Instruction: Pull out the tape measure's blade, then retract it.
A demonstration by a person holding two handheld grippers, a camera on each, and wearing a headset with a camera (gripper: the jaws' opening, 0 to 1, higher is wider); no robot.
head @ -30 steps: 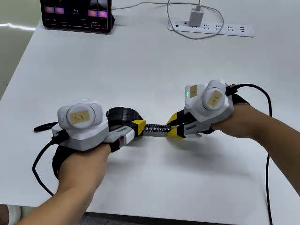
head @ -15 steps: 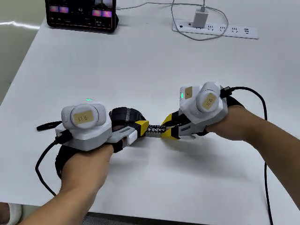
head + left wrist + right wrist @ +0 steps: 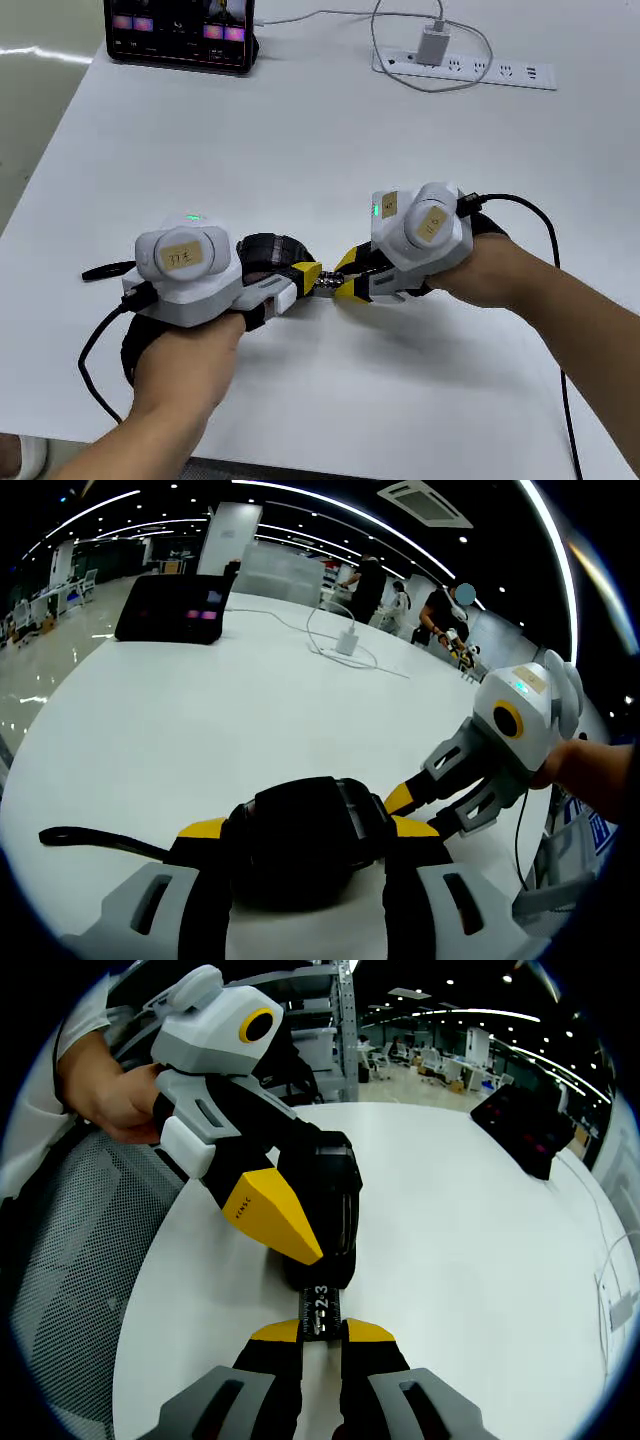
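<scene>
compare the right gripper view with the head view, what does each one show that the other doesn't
Right gripper view's extra: the numerals 2 and 3 printed on the blade, and a grey mesh panel. Head view's extra: the right gripper from outside, with the hand holding it. Shared: the left gripper clamping the black tape measure, a short blade stretch, the tablet.

bright overhead light, soft shadows, fisheye edge distortion
</scene>
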